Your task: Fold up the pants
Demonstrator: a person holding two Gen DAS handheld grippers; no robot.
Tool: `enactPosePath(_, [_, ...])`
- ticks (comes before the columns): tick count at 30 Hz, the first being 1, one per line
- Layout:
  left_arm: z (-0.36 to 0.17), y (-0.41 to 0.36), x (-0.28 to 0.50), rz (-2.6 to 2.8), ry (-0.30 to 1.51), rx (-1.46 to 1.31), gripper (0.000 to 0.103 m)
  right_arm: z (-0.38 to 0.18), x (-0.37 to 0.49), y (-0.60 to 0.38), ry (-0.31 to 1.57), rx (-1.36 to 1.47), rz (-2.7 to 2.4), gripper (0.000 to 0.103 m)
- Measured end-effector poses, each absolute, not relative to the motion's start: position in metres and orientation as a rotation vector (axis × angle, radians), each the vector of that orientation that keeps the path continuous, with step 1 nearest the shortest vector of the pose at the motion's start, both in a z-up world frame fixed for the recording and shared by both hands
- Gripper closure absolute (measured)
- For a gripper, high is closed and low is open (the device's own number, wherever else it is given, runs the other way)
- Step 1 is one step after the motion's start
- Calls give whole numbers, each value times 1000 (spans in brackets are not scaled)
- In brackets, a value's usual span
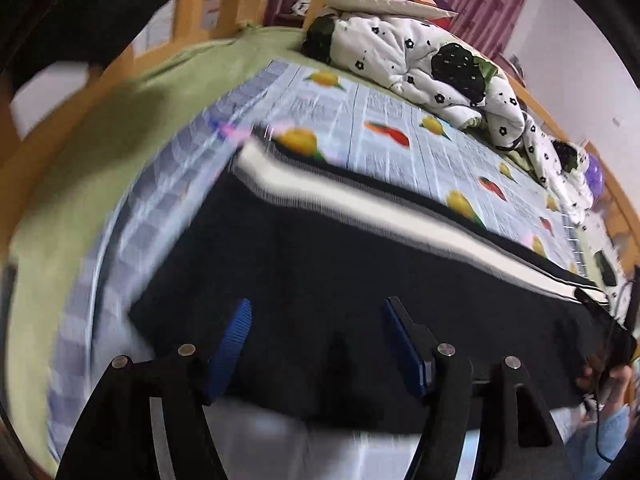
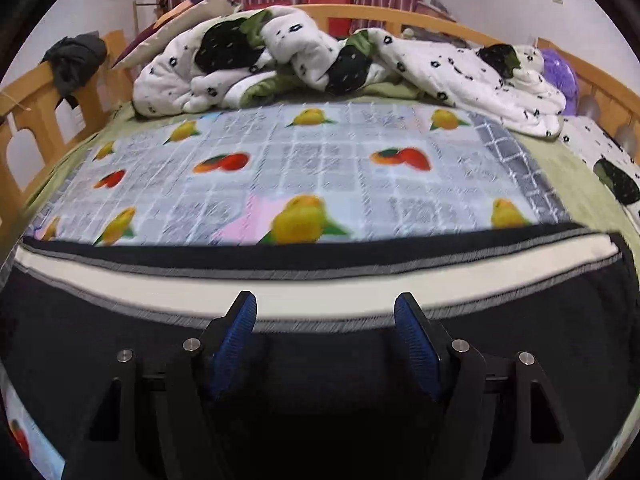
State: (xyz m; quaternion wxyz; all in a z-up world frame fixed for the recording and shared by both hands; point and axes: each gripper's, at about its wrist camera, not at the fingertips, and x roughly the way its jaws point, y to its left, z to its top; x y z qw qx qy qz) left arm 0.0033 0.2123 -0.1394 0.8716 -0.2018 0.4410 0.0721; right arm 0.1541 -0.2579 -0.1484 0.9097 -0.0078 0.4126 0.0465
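Pants (image 2: 320,360), black with a white side stripe, lie stretched flat along the near edge of a fruit-print sheet (image 2: 320,168) on a wooden-framed bed (image 2: 40,96). Above the dark cloth, the left gripper (image 1: 316,320) and the right gripper (image 2: 325,312) both stand released, blue pads apart with nothing pinched between them. A rumpled white flowered quilt (image 2: 360,64) and a pillow (image 1: 384,0) crowd the bed's far edge.
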Motion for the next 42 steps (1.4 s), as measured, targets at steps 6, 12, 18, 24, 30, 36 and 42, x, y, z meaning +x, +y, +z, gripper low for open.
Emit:
enactPosePath(6, [-179,238,-59,205,847,-713,39,-151,118,-239,914,7,106,35])
enactPosePath(12, [-194,277,-41,209,795,-880,38,-138,101,-222,890,-33,146,35])
enactPosePath(18, [-196,288,-15,263,773,-920,42,-128,86,-217,873,-65,166,35])
enactPosePath(24, [-181,278,-7,374,779,-757,90,-126,68,-233,851,-89,166,35])
enactPosePath(30, [-96,166,21,404,654,-167,91,-123,54,-277,830,-50,144,35])
enactPosePath(36, [-49,15,38,131,582,82,95,-114,42,-334,780,5,79,35])
enactPosePath(42, [-92,-131,42,-109,684,211,96,-113,29,-398,759,102,-20,35])
